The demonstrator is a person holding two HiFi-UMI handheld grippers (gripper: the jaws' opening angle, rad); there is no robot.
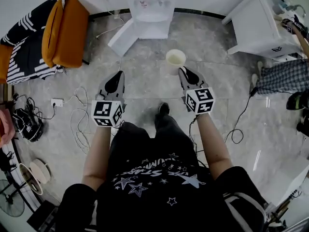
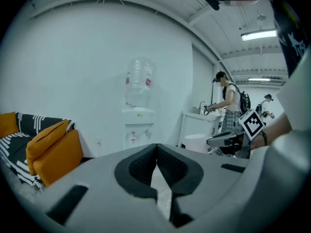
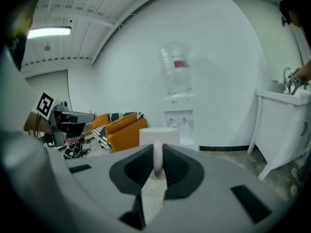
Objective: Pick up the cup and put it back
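The room has white walls and a grey stone floor (image 1: 145, 71). At the far left lies a sofa (image 1: 29, 47) with orange cushions (image 1: 65, 30). At the far right stands a white cabinet (image 1: 260, 28), and another person (image 2: 228, 101) works beside it. A water dispenser (image 1: 150, 8) stands against the far wall, in the middle. Loose cables (image 1: 79, 122) lie on the floor at the near left.

The person holds both grippers out in front, above the floor. The left gripper (image 1: 119, 75) has its jaws pressed together at the tips, and nothing is between them. The right gripper (image 1: 184, 72) is clamped on the cup (image 1: 175, 60). In the right gripper view the pads pinch only the near wall of the cup, just under its rim, and the cup stands upright beyond the jaws. The cup is therefore in the air, far from any surface, between the person and the water dispenser.

I judge that the cup is lifted and that setting it back remains. The main risk comes from this thin grip on one side. A quick turn of the hand could make the cup swing or slip out. A harder squeeze could bend the wall, if the cup is of paper. The cables could also catch a foot if the person steps to the left.
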